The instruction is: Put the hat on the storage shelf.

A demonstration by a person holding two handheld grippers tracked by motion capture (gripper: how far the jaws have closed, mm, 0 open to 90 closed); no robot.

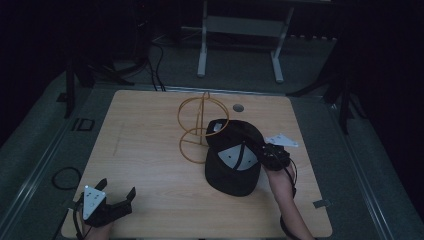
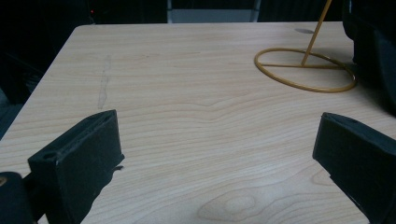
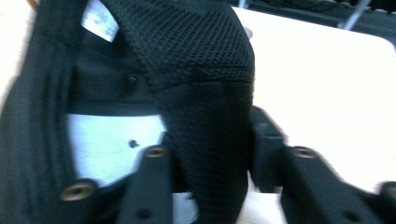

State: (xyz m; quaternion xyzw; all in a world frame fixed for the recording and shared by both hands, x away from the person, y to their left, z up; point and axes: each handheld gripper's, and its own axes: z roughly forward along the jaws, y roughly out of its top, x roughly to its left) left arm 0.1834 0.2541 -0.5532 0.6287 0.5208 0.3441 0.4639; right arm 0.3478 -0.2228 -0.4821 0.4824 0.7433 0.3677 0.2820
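A black cap [image 1: 234, 160] lies upside down on the table right of centre, its white lining and inner label facing up. My right gripper [image 1: 261, 150] is shut on the cap's right side; in the right gripper view the mesh fabric [image 3: 205, 116] is pinched between the jaws. A gold wire stand [image 1: 201, 127] with a ring base and an upright ring sits just left of the cap, and its base [image 2: 306, 69] shows in the left gripper view. My left gripper [image 1: 119, 192] rests open at the table's front left corner, nothing between its jaws.
The wooden table [image 1: 150, 150] has a small round grommet [image 1: 238, 107] near its back edge. A white frame [image 1: 240, 40] stands on the floor behind, with cables [image 1: 155, 65] to its left. A cable coil [image 1: 66, 177] lies on the floor at the left.
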